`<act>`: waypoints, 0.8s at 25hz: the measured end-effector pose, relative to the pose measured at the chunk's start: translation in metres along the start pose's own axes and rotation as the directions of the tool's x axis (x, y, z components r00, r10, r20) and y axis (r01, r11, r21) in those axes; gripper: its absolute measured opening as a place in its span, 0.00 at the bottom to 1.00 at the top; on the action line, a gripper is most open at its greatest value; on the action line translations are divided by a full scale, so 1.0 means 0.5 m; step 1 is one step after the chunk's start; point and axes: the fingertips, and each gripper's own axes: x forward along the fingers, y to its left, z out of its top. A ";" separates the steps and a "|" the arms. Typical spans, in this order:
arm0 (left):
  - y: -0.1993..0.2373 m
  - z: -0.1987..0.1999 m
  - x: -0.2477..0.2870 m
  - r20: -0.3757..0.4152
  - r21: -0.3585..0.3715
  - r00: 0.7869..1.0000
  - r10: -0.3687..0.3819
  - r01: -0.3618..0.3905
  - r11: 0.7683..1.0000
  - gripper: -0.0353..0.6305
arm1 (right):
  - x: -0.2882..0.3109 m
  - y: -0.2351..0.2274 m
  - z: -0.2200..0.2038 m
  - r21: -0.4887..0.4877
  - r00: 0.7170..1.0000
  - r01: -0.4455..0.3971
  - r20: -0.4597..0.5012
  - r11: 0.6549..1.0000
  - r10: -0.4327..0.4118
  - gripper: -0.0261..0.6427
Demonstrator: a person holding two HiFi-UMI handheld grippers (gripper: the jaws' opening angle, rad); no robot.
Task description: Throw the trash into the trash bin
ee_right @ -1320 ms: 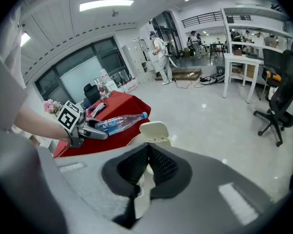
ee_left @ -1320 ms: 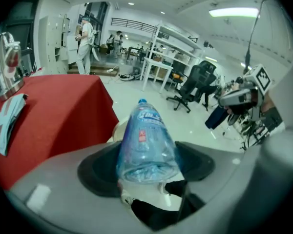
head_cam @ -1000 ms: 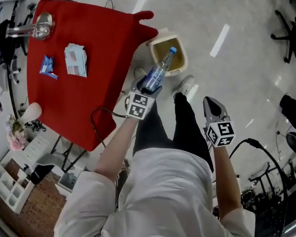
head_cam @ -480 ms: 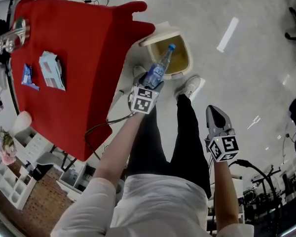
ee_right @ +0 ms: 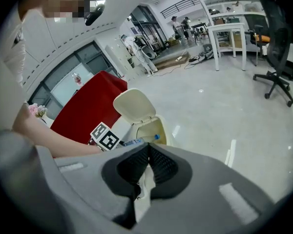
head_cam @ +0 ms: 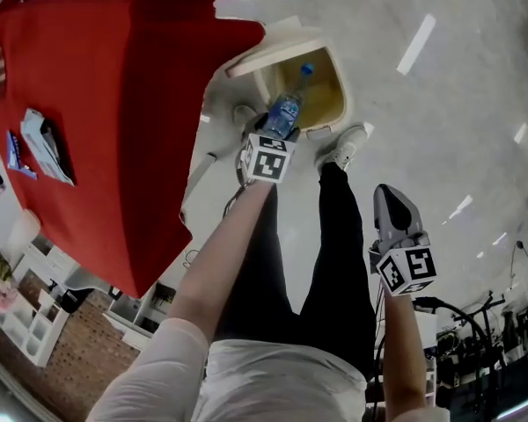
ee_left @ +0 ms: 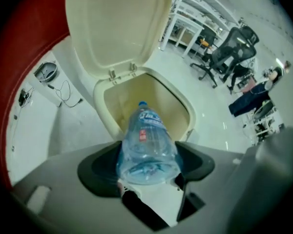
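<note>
While clamped between left gripper [ee_left: 147,172] jaws, bottle [ee_left: 147,145] points into open bin [ee_left: 144,99]

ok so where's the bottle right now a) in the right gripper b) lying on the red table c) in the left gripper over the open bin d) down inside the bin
c: the left gripper is shut on the plastic bottle, cap pointing into the open trash bin; the right gripper is shut, empty.
</note>
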 end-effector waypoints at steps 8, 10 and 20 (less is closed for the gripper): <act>-0.009 0.002 0.046 -0.070 -0.015 0.997 0.024 -0.025 1.000 0.59 | 0.038 -0.029 0.003 0.007 1.000 0.000 0.025 1.000 0.000 0.04; -0.013 0.006 0.042 -0.066 -0.016 0.998 0.020 -0.021 1.000 0.59 | 0.040 -0.034 0.002 0.011 1.000 0.003 0.028 1.000 -0.003 0.04; -0.026 -0.017 0.035 -0.070 0.009 0.997 0.014 -0.013 1.000 0.59 | 0.033 -0.031 -0.024 0.013 1.000 0.012 0.014 1.000 -0.012 0.04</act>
